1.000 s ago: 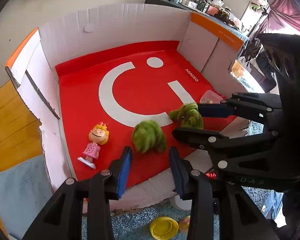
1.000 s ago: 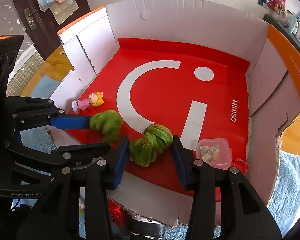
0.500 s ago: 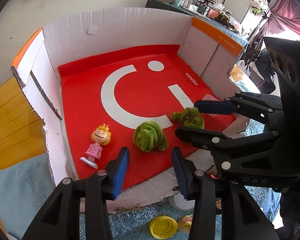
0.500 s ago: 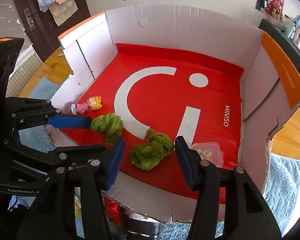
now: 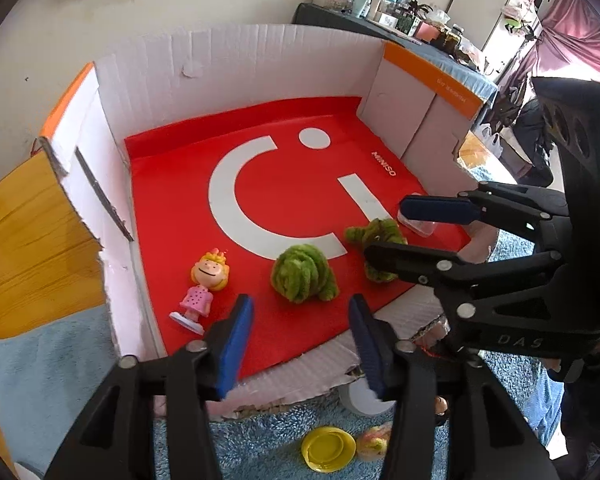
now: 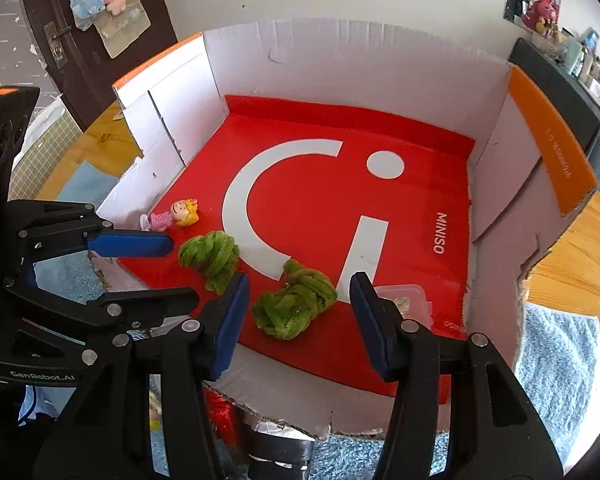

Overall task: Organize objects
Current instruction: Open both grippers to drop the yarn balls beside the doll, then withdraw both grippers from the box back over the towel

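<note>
Two green fuzzy bundles lie on the red mat of an open cardboard box (image 5: 236,64). The left bundle (image 5: 303,267) (image 6: 210,255) sits just ahead of my left gripper (image 5: 300,312), which is open and empty. The right bundle (image 5: 378,246) (image 6: 296,304) lies between the open fingers of my right gripper (image 6: 298,292), untouched. A small girl figurine (image 5: 202,284) (image 6: 172,216) lies at the box's left. A clear lidded container (image 6: 406,302) sits at the right front corner.
The box walls (image 6: 340,60) rise on three sides; the front wall is torn low. A yellow lid (image 5: 329,448) lies on the blue rug in front. Wooden table (image 5: 24,236) shows at the left.
Both grippers have opened wider and pulled back from the green bundles, which now lie free on the mat.
</note>
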